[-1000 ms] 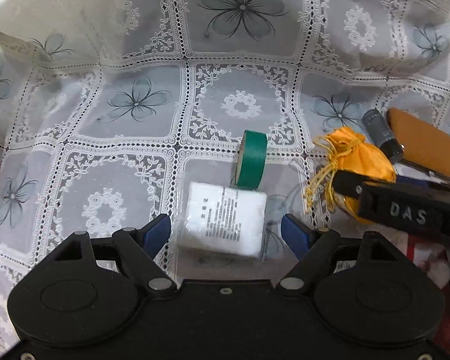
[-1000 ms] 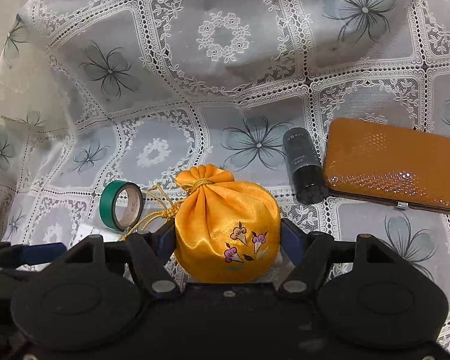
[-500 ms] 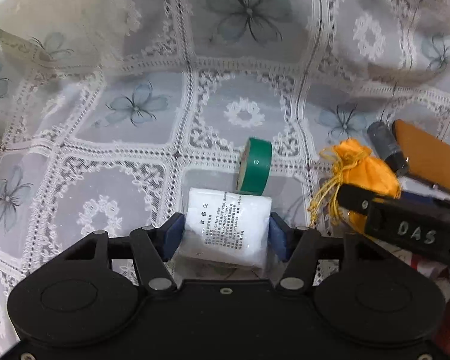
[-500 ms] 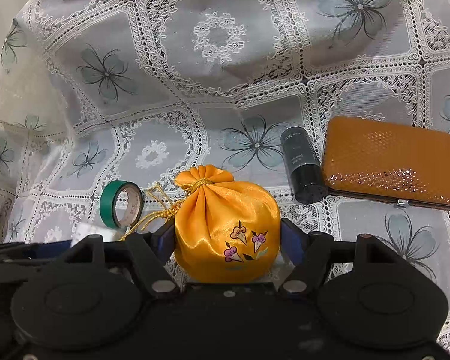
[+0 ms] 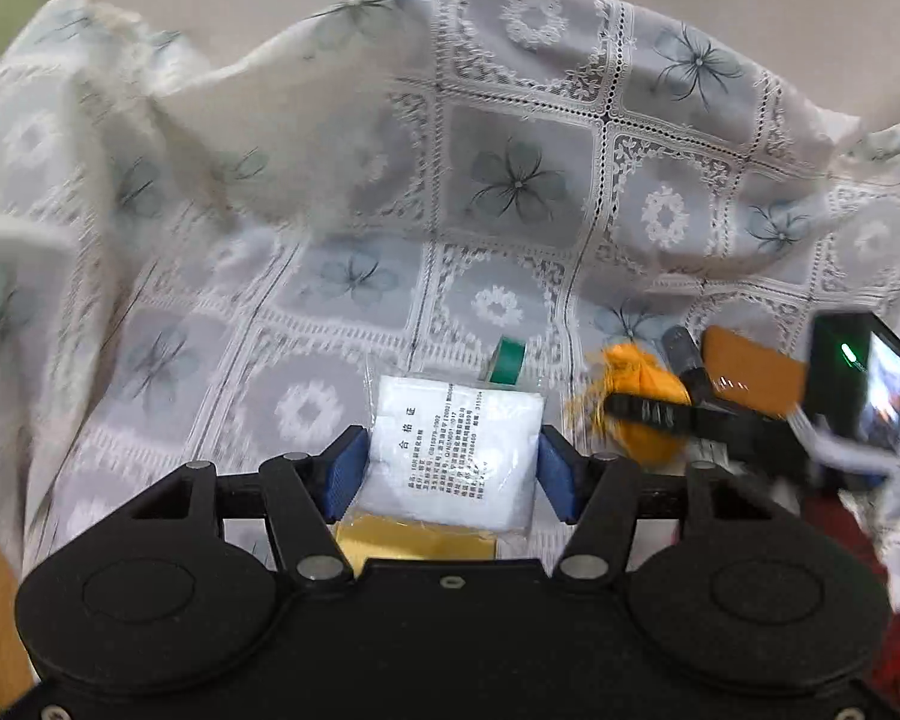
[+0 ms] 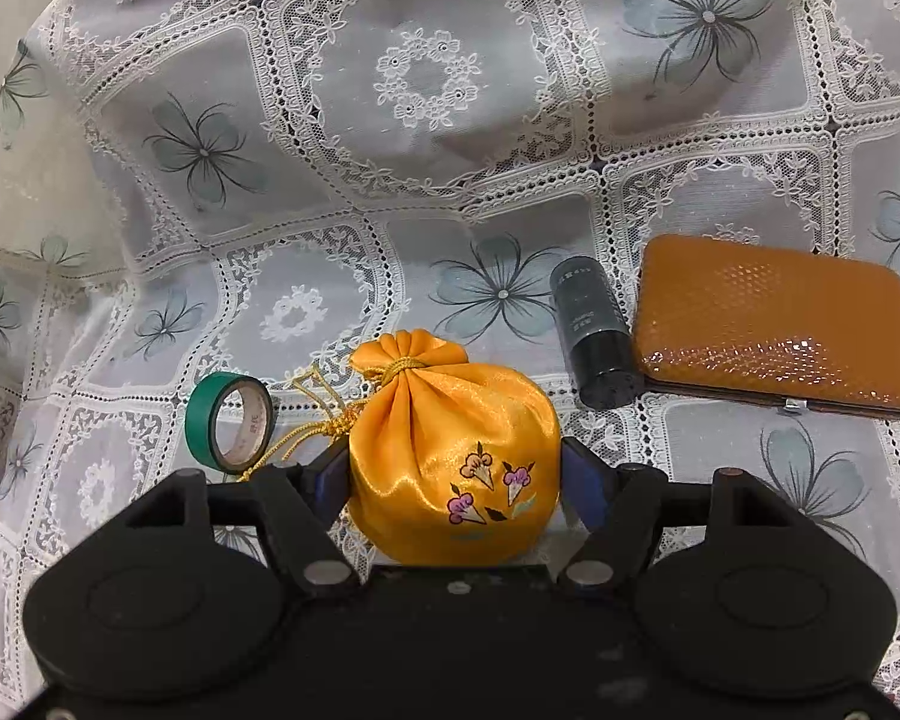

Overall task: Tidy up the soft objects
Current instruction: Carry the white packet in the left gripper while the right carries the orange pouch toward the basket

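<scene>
My left gripper (image 5: 450, 468) is shut on a soft white packet with black print (image 5: 453, 456) and holds it lifted above the lace cloth. My right gripper (image 6: 453, 480) has its blue pads against both sides of an orange satin drawstring pouch (image 6: 450, 450) that rests on the cloth; the pouch also shows in the left wrist view (image 5: 642, 396), at the right beside the other gripper's finger.
A green tape roll (image 6: 228, 423) stands left of the pouch. A dark cylinder (image 6: 594, 333) and an orange hard case (image 6: 774, 324) lie to the right. A yellow thing (image 5: 414, 543) shows under the packet. The lace tablecloth (image 6: 420, 120) covers everything.
My left gripper closed on the white packet, then lifted and tilted back with it, so the view now reaches the cloth's far edge. The right gripper stayed on the pouch.
</scene>
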The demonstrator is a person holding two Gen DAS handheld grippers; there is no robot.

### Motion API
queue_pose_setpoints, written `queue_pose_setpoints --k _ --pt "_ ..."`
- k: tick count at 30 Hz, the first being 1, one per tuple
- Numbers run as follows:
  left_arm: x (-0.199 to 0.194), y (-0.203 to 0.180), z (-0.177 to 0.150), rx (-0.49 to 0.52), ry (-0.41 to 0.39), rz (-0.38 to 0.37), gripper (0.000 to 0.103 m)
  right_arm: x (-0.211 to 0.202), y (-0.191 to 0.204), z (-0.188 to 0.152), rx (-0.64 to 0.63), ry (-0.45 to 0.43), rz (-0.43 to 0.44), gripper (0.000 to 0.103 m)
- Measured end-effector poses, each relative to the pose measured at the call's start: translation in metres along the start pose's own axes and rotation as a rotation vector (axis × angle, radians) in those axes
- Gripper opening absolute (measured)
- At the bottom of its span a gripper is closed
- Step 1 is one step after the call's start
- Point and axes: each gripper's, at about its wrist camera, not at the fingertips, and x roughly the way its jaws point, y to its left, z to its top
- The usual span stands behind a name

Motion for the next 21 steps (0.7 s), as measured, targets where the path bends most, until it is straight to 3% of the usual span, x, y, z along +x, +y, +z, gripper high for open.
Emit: queue_pose_setpoints --k 9,15,21 --pt "-0.052 0.022 -0.065 -0.062 0.013 0.011 0.057 -0.010 -0.004 -0.002 0.029 -0.075 -0.044 0.071" --pt "-0.072 0.014 -0.093 -0.020 0.033 -0.034 0.057 -0.027 -0.009 -0.008 0.061 -0.197 -0.063 0.071" --pt "-0.086 0.006 -0.120 0.018 0.043 -0.047 0.057 -0.034 -0.006 -0.007 0.055 -0.231 -0.095 0.071"
